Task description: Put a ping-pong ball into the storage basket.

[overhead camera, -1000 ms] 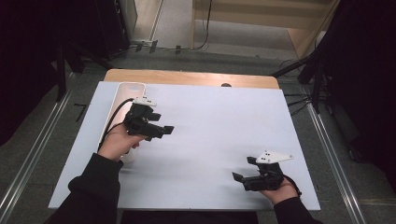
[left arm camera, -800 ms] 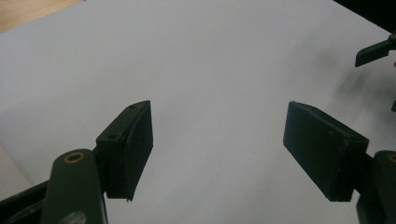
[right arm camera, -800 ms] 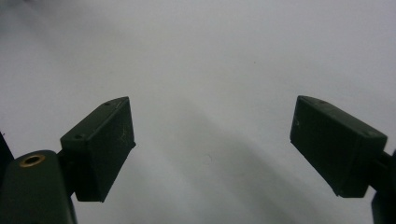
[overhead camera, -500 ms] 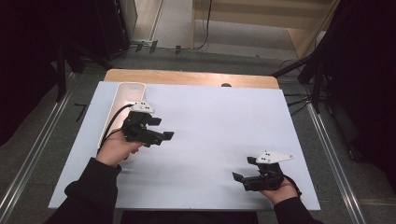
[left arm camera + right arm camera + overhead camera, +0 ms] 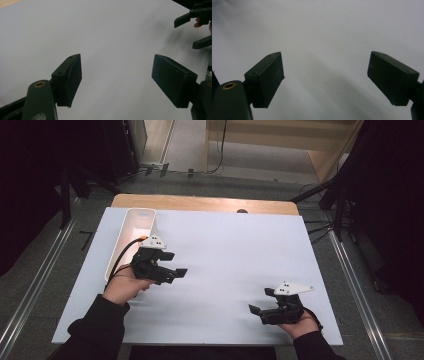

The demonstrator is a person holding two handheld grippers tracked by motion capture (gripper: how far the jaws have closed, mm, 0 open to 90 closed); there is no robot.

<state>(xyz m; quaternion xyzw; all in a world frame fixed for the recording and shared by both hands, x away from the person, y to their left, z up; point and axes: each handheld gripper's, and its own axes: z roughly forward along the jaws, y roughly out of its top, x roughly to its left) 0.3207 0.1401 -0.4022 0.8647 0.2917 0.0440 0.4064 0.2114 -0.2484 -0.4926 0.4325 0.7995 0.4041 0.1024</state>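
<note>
My left gripper point(image 5: 176, 266) hovers over the left half of the pale sheet point(image 5: 225, 250), its jaws pointing right, open with nothing between them. In the left gripper view its pads point(image 5: 68, 80) stand wide apart over bare sheet, and the other gripper point(image 5: 197, 30) shows at the top right. My right gripper point(image 5: 261, 301) rests near the front right edge of the sheet, held in a hand and pointing left. It is open as well; the right gripper view has bare sheet between its pads point(image 5: 265, 78).
A long white tray point(image 5: 131, 227) lies at the back left of the sheet, just behind the left gripper. The wooden table edge point(image 5: 200, 202) runs along the far side. Metal rails point(image 5: 350, 280) and dark floor flank the table.
The left hand has drifted a little toward the near edge, away from the tray. The right hand has stayed where it was.
</note>
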